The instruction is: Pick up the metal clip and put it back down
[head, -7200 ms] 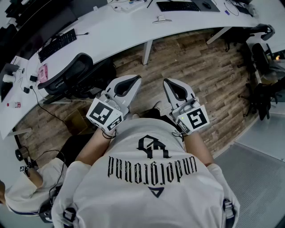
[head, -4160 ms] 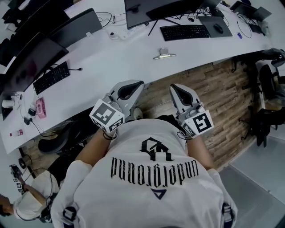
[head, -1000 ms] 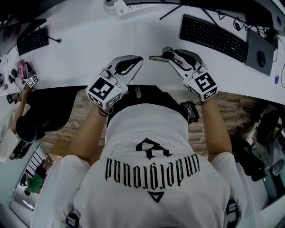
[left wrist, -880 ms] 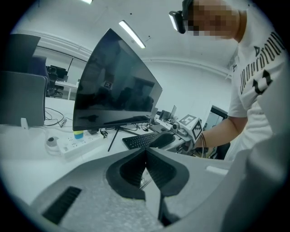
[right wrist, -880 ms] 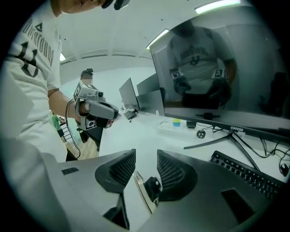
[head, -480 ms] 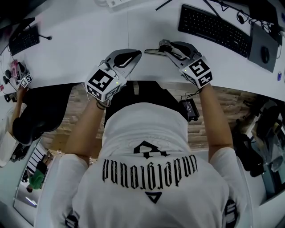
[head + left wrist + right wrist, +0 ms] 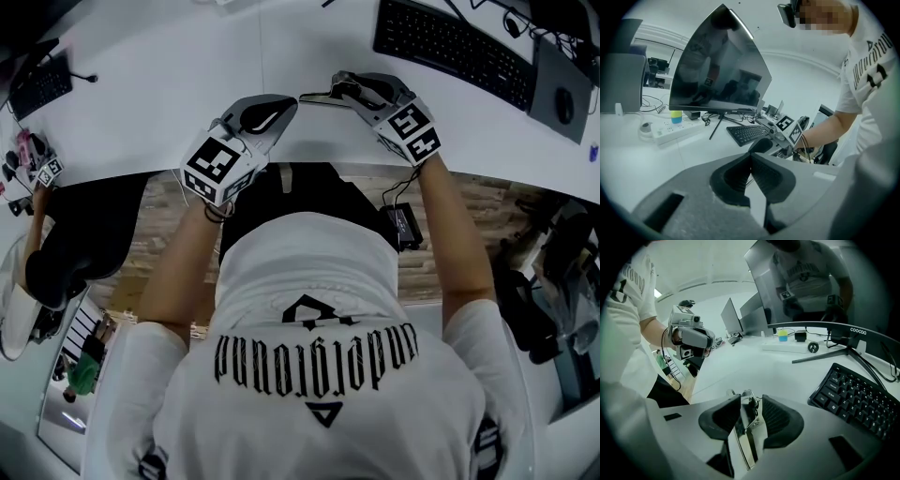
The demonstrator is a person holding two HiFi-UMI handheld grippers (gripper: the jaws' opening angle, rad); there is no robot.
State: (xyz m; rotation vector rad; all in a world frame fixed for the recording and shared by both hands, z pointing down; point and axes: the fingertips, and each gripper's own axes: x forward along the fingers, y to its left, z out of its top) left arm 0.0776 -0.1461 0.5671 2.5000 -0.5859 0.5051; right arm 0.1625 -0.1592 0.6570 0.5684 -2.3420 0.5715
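Pinching the metal clip (image 7: 746,444) between nearly closed jaws, right gripper (image 7: 750,398); left gripper (image 7: 750,161) empty, jaws together.

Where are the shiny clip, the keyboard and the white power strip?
metal clip (image 7: 746,444), right gripper view, on its flat plate between the jaws.
keyboard (image 7: 858,399), right gripper view, on its keys.
power strip (image 7: 677,130), left gripper view, on its top face.

Bright, even overhead light; strong fisheye distortion, dark corners.
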